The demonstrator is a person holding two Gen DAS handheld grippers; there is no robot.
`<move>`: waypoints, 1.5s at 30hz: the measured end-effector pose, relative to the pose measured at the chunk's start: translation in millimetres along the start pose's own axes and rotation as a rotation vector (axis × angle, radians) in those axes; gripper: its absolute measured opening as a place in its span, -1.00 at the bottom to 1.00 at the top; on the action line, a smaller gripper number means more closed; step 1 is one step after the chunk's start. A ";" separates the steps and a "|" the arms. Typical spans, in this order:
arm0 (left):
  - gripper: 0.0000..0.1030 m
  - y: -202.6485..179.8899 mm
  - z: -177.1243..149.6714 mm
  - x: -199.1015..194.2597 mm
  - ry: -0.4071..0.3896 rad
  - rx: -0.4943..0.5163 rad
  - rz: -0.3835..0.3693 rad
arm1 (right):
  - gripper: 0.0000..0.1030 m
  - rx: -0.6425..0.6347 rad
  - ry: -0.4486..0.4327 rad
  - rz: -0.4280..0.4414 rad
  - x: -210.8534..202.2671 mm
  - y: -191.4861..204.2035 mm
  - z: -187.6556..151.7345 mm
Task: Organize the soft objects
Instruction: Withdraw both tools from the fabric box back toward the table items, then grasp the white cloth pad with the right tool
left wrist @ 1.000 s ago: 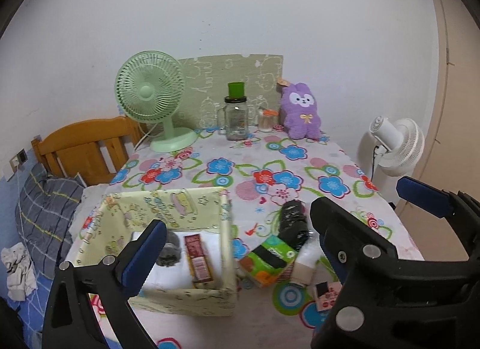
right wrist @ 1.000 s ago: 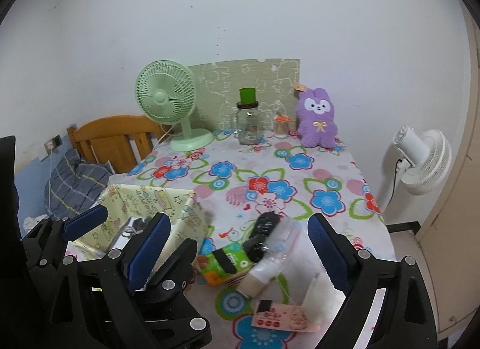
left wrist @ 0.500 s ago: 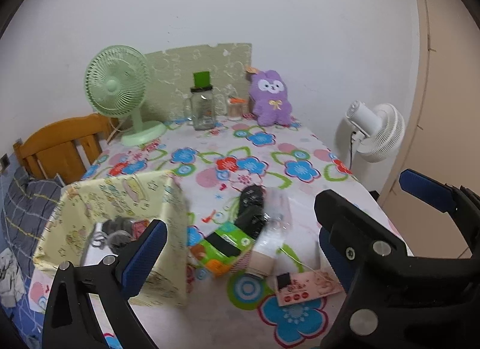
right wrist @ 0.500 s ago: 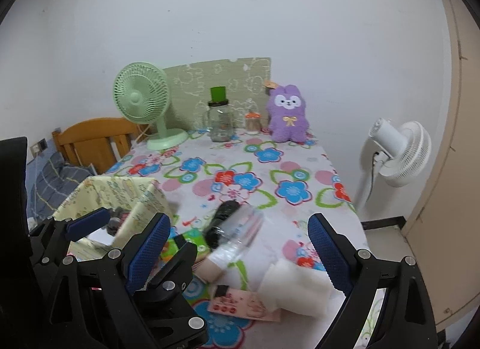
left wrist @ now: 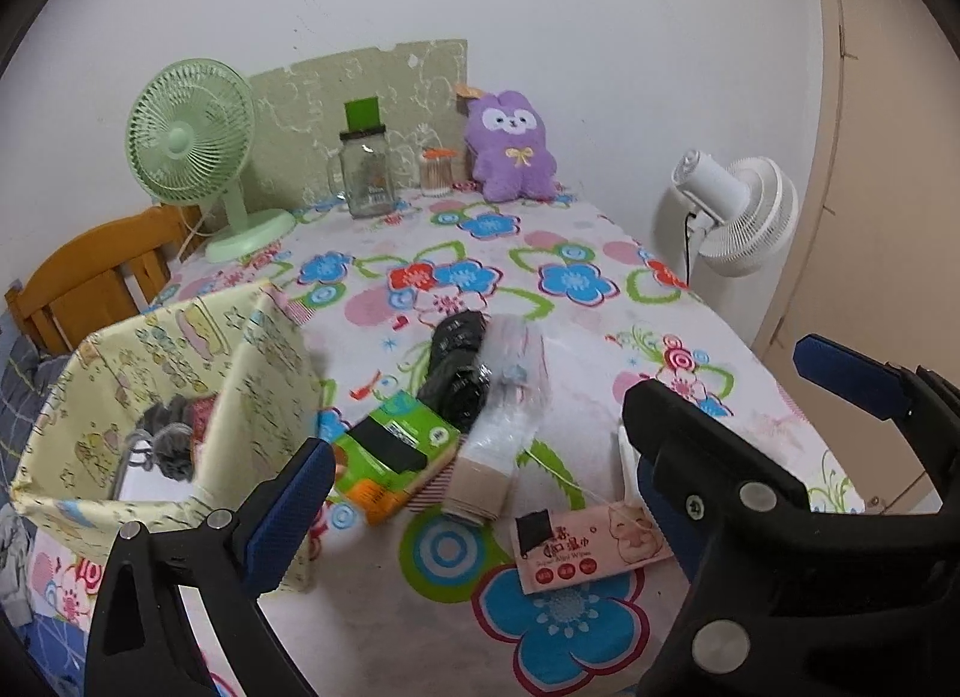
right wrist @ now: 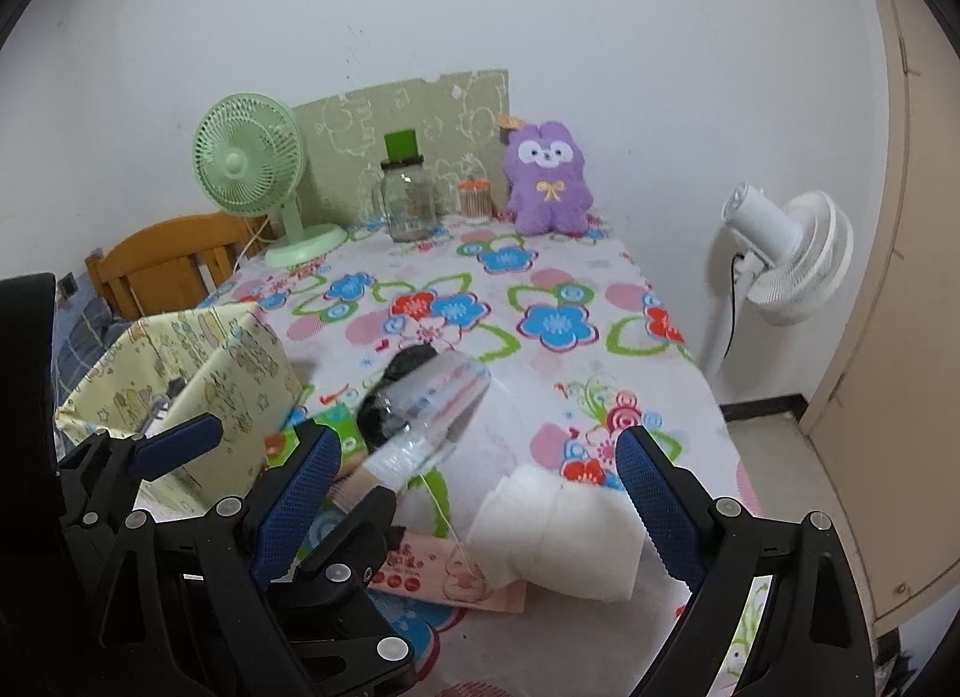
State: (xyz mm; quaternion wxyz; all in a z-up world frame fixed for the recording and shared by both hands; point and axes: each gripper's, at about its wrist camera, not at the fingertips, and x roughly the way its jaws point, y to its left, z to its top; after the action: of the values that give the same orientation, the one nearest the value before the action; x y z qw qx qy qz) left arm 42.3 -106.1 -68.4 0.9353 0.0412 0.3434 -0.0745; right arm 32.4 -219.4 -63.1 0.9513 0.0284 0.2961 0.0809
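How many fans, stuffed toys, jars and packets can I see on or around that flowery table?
Fans: 2, a green fan on the table and a white fan beside it
Stuffed toys: 1, the purple plush
Jars: 2, a glass jar and a small jar
Packets: 2, a green pack and a pink wipes pack
Total: 7

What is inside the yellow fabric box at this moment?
In the left wrist view, the yellow fabric box holds a grey fuzzy item and something reddish behind it. Its near wall and the left gripper cover the rest of the floor.
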 end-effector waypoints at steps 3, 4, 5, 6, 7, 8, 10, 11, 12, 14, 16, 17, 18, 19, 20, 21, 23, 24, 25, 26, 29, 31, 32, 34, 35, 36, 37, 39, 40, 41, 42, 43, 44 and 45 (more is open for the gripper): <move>0.98 -3.7 -4.8 10.8 0.024 0.009 -0.001 | 0.84 0.012 0.018 -0.006 8.3 -5.5 -7.6; 0.97 -4.6 -6.2 13.6 0.033 0.010 -0.001 | 0.84 0.016 0.026 -0.007 11.2 -6.2 -10.0; 0.97 -5.4 -7.7 17.3 0.043 0.011 -0.001 | 0.84 0.021 0.034 -0.009 14.1 -7.7 -12.1; 0.97 -6.0 -9.1 20.3 0.051 0.012 -0.002 | 0.84 0.026 0.044 -0.011 17.5 -9.6 -13.9; 0.97 -6.6 -10.6 23.8 0.060 0.013 -0.002 | 0.84 0.031 0.053 -0.014 20.8 -11.6 -15.9; 0.97 -7.1 -12.2 27.3 0.068 0.014 -0.003 | 0.84 0.037 0.064 -0.018 24.9 -13.9 -18.3; 0.97 -8.2 -15.4 34.1 0.082 0.018 0.002 | 0.84 0.042 0.081 -0.026 30.8 -17.7 -21.6; 0.97 -8.3 -16.6 37.4 0.090 0.020 0.005 | 0.84 0.045 0.087 -0.030 33.6 -19.3 -23.3; 0.97 -8.4 -18.1 40.5 0.099 0.021 0.006 | 0.84 0.049 0.097 -0.033 37.0 -21.5 -25.8; 0.97 -8.7 -21.2 46.2 0.114 0.020 0.005 | 0.84 0.059 0.113 -0.033 42.0 -25.0 -29.2; 0.97 -9.9 -23.7 49.4 0.123 0.025 0.004 | 0.84 0.068 0.127 -0.032 46.4 -28.1 -32.5; 0.97 -10.7 -24.7 50.8 0.126 0.028 0.003 | 0.84 0.069 0.133 -0.034 48.4 -29.2 -33.9; 0.97 -11.7 -25.6 51.8 0.129 0.033 0.002 | 0.84 0.068 0.140 -0.036 50.8 -29.9 -35.6; 0.97 -12.6 -26.5 52.9 0.132 0.038 0.002 | 0.84 0.068 0.143 -0.037 52.3 -30.1 -36.5; 0.97 -13.5 -27.2 53.6 0.135 0.042 0.003 | 0.84 0.067 0.148 -0.038 54.4 -30.5 -37.4; 0.97 -14.1 -27.6 54.3 0.137 0.045 0.003 | 0.83 0.067 0.152 -0.037 55.9 -30.4 -38.1; 0.97 -15.2 -28.7 55.9 0.141 0.050 0.004 | 0.82 0.067 0.157 -0.035 58.6 -30.6 -39.5; 0.97 -15.5 -29.1 56.2 0.140 0.050 0.004 | 0.80 0.068 0.159 -0.035 59.6 -30.7 -40.0; 0.97 -15.8 -28.8 56.7 0.140 0.049 0.004 | 0.76 0.070 0.162 -0.034 61.1 -31.1 -40.4; 0.97 -16.1 -29.0 57.2 0.139 0.050 0.004 | 0.74 0.073 0.164 -0.035 62.1 -31.6 -40.6; 0.97 -17.1 -29.7 58.0 0.137 0.055 0.008 | 0.56 0.077 0.170 -0.042 65.0 -32.7 -41.1; 0.97 -17.4 -30.0 58.1 0.134 0.057 0.011 | 0.51 0.083 0.176 -0.043 66.9 -33.4 -41.9; 0.97 -17.5 -29.9 58.3 0.134 0.057 0.012 | 0.48 0.085 0.177 -0.040 67.5 -33.3 -42.3; 0.98 -17.7 -29.9 58.3 0.135 0.056 0.012 | 0.40 0.092 0.184 -0.035 69.6 -33.7 -42.6; 0.97 -17.5 -30.1 58.2 0.134 0.057 0.011 | 0.32 0.094 0.187 -0.036 70.4 -33.8 -42.5; 0.97 -17.8 -30.2 58.2 0.134 0.058 0.012 | 0.25 0.089 0.188 -0.032 70.4 -33.0 -42.1; 0.97 -17.9 -30.4 58.4 0.134 0.059 0.013 | 0.04 0.086 0.188 -0.023 70.2 -32.2 -42.0; 0.97 -18.0 -30.5 57.7 0.133 0.065 0.018 | -0.27 0.087 0.198 0.013 70.6 -29.0 -42.1; 0.97 -18.2 -30.5 57.2 0.132 0.067 0.020 | -0.39 0.088 0.204 0.033 71.3 -27.4 -42.2; 0.97 -18.1 -30.4 57.2 0.132 0.068 0.021 | -0.42 0.089 0.207 0.039 71.8 -26.8 -42.1; 0.97 -18.4 -30.0 56.9 0.133 0.070 0.022 | -0.44 0.090 0.208 0.042 71.9 -26.5 -42.0; 0.97 -18.7 -29.6 56.8 0.132 0.073 0.024 | -0.49 0.089 0.208 0.045 71.4 -26.0 -41.9; 0.97 -19.0 -28.8 56.7 0.134 0.074 0.024 | -0.53 0.089 0.210 0.047 71.5 -25.5 -41.4; 0.96 -18.9 -27.8 57.2 0.139 0.074 0.023 | -0.55 0.087 0.211 0.046 71.3 -24.6 -40.8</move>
State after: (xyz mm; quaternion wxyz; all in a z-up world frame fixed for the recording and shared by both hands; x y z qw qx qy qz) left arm 64.5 -127.5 -127.1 0.9079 0.0845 0.4040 -0.0735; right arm 70.4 -231.3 -139.1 0.9105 0.0680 0.3972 0.0922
